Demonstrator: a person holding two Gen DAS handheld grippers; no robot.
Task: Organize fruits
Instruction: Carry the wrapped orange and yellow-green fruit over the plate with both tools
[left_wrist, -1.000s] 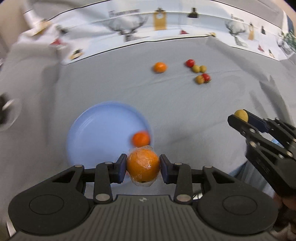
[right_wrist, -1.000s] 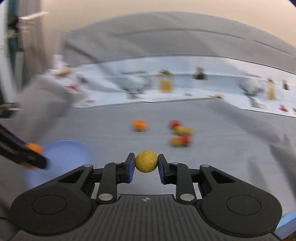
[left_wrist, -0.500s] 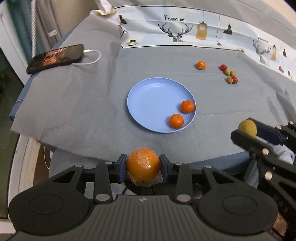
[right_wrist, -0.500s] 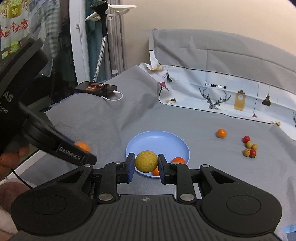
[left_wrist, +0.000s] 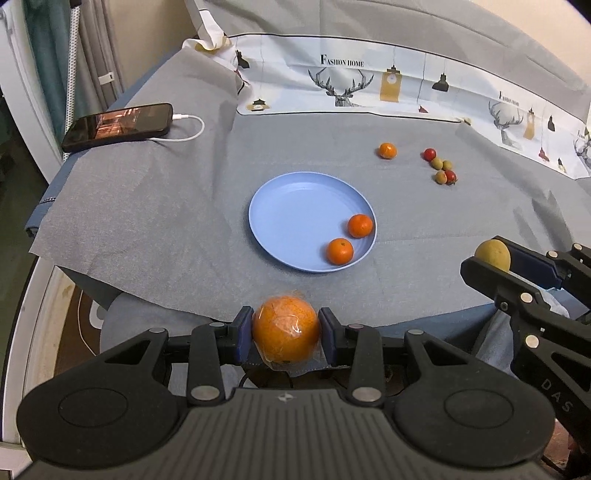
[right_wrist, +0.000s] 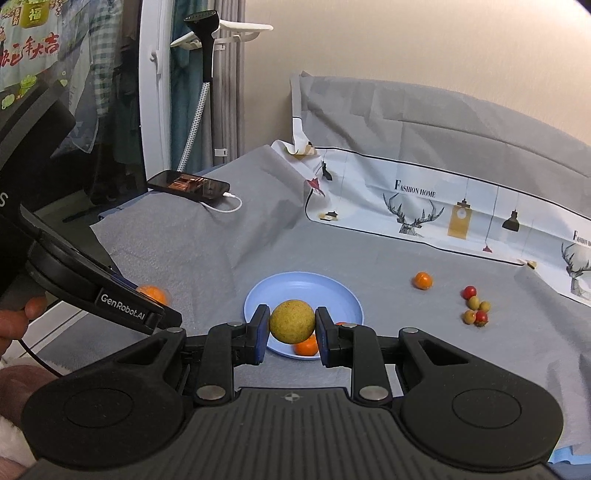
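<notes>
My left gripper (left_wrist: 286, 334) is shut on a large orange (left_wrist: 285, 334) wrapped in clear film, held off the table's near edge. My right gripper (right_wrist: 291, 322) is shut on a yellow-green round fruit (right_wrist: 291, 321), held above the near edge; it also shows at the right of the left wrist view (left_wrist: 493, 254). A blue plate (left_wrist: 295, 206) on the grey cloth holds two small oranges (left_wrist: 360, 225) (left_wrist: 340, 251). One small orange (left_wrist: 387, 150) lies loose beyond it. A cluster of small red and green fruits (left_wrist: 441, 166) lies at the far right.
A phone (left_wrist: 118, 126) with a white cable lies at the table's far left corner. A printed white cloth (left_wrist: 406, 88) runs along the back. A garment steamer on a stand (right_wrist: 207, 55) is beyond the left edge. The floor lies below the near edge.
Both grippers have pulled back and up from the table with their fruit. The plate, close under the left gripper a second ago, now lies well ahead. The view has steadied.
</notes>
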